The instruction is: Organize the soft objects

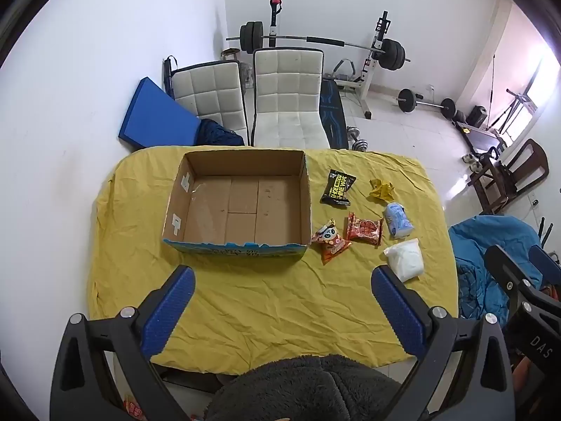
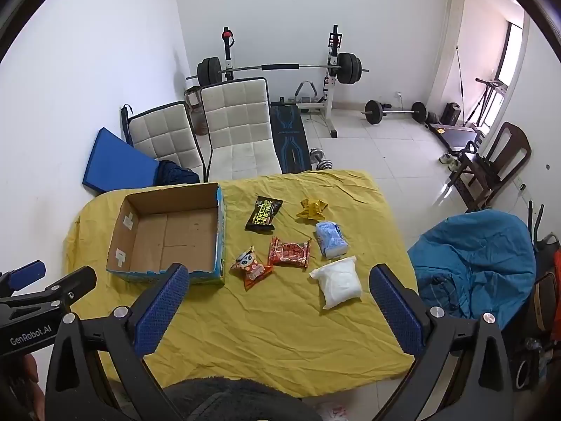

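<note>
An open, empty cardboard box (image 1: 242, 207) (image 2: 168, 235) stands on the yellow-covered table (image 1: 273, 301) (image 2: 280, 322). To its right lie several soft packets: a black wipes pack (image 1: 337, 187) (image 2: 263, 213), a yellow crumpled wrapper (image 1: 381, 188) (image 2: 311, 208), a pale blue pack (image 1: 398, 220) (image 2: 331, 239), a red snack pack (image 1: 364, 228) (image 2: 290, 252), a panda snack pack (image 1: 330, 240) (image 2: 251, 268) and a white pouch (image 1: 405, 259) (image 2: 339, 282). My left gripper (image 1: 282, 277) is open and empty above the table's near side. My right gripper (image 2: 278, 277) is open and empty, high over the near edge.
Two white padded chairs (image 1: 287, 98) (image 2: 238, 126) and a blue mat (image 1: 154, 114) stand behind the table. A barbell rack (image 1: 378, 56) and weights lie on the floor beyond. A blue beanbag (image 2: 477, 259) sits right of the table, beside a wooden chair (image 2: 498, 165).
</note>
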`<state>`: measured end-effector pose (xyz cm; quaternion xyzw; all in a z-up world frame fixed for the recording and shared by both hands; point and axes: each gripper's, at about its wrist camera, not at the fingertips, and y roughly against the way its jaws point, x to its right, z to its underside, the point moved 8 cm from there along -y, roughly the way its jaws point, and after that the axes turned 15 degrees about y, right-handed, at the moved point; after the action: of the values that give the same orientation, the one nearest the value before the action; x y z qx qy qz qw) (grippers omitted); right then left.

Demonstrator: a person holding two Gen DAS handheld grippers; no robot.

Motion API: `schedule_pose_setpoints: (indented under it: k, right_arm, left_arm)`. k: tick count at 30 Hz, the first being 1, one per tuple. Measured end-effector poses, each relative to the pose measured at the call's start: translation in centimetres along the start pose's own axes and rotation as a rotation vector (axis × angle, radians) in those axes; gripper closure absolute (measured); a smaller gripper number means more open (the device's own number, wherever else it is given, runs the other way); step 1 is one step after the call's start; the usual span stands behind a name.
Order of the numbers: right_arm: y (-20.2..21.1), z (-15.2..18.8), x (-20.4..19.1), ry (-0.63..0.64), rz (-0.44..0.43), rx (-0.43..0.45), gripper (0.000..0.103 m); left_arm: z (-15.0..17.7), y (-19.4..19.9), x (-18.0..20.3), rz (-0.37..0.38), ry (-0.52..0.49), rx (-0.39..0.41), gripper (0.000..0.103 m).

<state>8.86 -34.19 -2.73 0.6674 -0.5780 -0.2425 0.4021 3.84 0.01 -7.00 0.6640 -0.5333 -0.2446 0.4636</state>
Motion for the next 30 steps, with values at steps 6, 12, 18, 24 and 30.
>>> schedule_pose_setpoints:
  k: [6, 12, 18, 24, 30]
  right_arm:
    - [-0.07, 0.15, 0.05, 0.002, 0.003, -0.022, 0.000]
    - [0.04, 0.44, 0.08, -0.008, -0.009, -0.013, 0.000]
    - [-0.25, 0.62, -0.46, -0.001, 0.000, -0.013, 0.000]
    - [-0.03, 0.58, 0.26, -0.007, -0.002, -0.011, 0.000]
    - [0.11, 0.53, 0.34, -0.009, -0.002, -0.008, 0.000]
  left_arm:
    - [0.05, 0.00, 0.00, 0.001, 0.001, -0.004, 0.000]
    - [0.09, -0.21, -0.32, -0.004, -0.002, -0.002, 0.000]
    - [-0.23, -0.70, -0.79, -0.010, -0.005, -0.006, 0.000]
    - [0.31, -0.38, -0.29, -0.021, -0.005, 0.010, 0.000]
    - [0.30, -0.39, -0.28, -0.017, -0.004, 0.011, 0.000]
